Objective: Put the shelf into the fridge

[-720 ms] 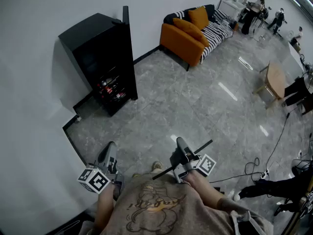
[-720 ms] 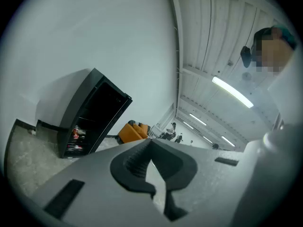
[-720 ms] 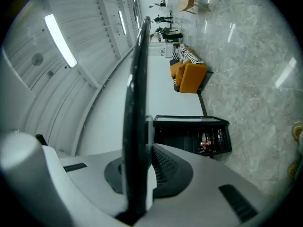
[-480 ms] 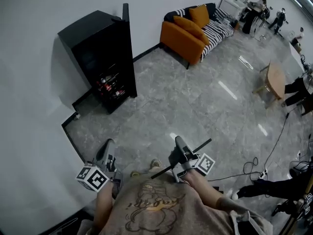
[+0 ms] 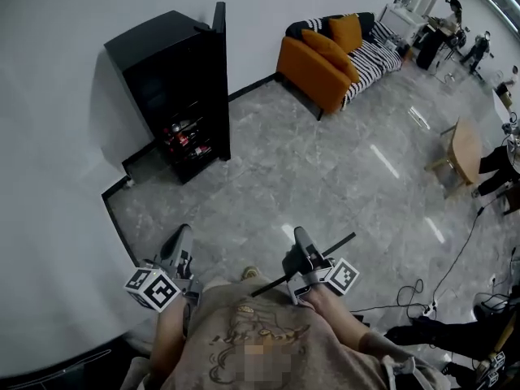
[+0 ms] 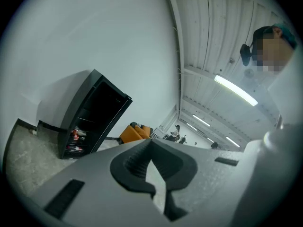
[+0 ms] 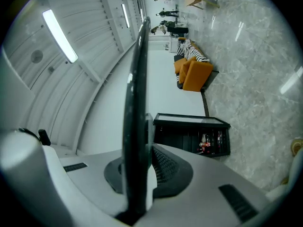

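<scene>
The person wears a taupe short-sleeved T-shirt (image 5: 244,344) with a cartoon-like drawing printed on the front in dark outline and orange. A light tan shoe (image 5: 250,274) shows just beyond its hem. The left gripper (image 5: 184,236) and the right gripper (image 5: 300,238) have smooth pale grey bodies that taper to narrow tips. Each carries a white marker cube, one on the left (image 5: 153,288) and one on the right (image 5: 343,275), printed with black square patterns. In the gripper views, the dark pads (image 6: 135,162) are ribbed, and dark slot-shaped recesses (image 6: 64,198) are set into the grey shells.
</scene>
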